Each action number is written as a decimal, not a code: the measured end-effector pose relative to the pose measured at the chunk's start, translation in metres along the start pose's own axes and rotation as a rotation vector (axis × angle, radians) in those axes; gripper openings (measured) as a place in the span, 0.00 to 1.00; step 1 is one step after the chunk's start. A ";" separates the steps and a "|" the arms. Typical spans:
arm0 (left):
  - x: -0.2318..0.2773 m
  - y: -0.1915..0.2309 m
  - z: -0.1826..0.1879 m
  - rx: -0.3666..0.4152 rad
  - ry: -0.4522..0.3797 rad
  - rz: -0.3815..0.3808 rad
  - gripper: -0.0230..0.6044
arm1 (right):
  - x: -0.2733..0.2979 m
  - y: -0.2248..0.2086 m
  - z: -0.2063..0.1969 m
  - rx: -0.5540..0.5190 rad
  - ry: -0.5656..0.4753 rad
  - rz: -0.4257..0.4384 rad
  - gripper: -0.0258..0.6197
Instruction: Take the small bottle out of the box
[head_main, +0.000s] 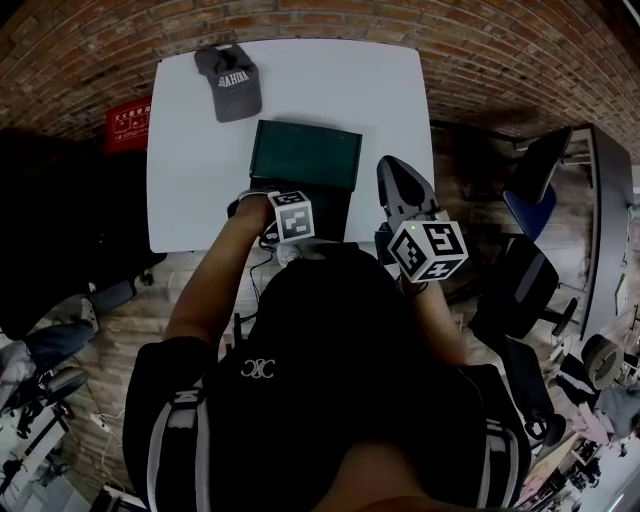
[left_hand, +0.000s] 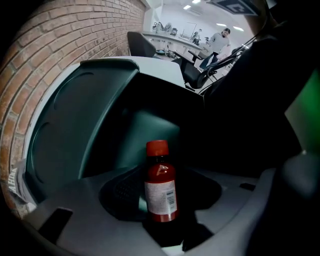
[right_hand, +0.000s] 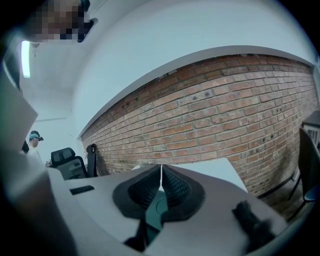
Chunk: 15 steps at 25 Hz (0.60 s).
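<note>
In the left gripper view, the left gripper (left_hand: 162, 200) has its jaws spread wide. The bottle (left_hand: 161, 186) stands upright between them, and neither pad appears to press on it, so nothing is gripped yet. The bottle is inside the box (left_hand: 152, 130), in front of its back wall, and the lid (left_hand: 70, 130) is thrown open to one side of the box.

The step in hand looks like the grasp. To do it well, the gripper should sink until the pads face the labelled body rather than the red cap, with the bottle kept midway between them. The jaws should then close squarely, so that neither pad reaches the bottle first and tips it. After that, a straight lift should clear the box walls before any move sideways, away from the lid. The bottle looks smooth and narrow, so I would expect a grip low on the body to hold better than one on the neck.

In the right gripper view, the right gripper (right_hand: 161, 182) is closed, its pads meeting along a thin line with nothing I can make out between them. It faces the brick wall (right_hand: 225, 115) beyond the box and carries nothing.

In the head view, the left gripper reaches down over the near left part of the box. The right gripper hangs just beside the box's right edge and is free to steady the box if it shifts during the lift. A cap (head_main: 230, 82) lies on the table (head_main: 190, 170) beyond the box, well apart from it and out of the way.
</note>
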<state>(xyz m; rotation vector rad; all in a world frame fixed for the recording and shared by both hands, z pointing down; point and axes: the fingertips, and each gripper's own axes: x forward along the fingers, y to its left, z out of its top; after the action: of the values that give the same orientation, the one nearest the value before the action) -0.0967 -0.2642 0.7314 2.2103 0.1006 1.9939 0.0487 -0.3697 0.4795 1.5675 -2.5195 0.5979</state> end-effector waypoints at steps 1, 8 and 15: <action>0.000 0.000 0.000 -0.009 -0.005 -0.005 0.38 | 0.000 0.000 -0.001 0.004 0.003 0.002 0.09; 0.007 0.003 0.003 -0.098 -0.025 -0.030 0.40 | 0.000 -0.001 -0.006 0.013 0.020 0.005 0.09; 0.007 0.003 0.004 -0.115 -0.042 -0.016 0.40 | 0.001 0.002 -0.008 0.015 0.022 0.009 0.09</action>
<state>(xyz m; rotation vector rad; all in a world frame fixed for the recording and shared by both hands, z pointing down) -0.0916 -0.2666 0.7388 2.1711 -0.0010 1.8940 0.0454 -0.3665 0.4863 1.5473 -2.5130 0.6332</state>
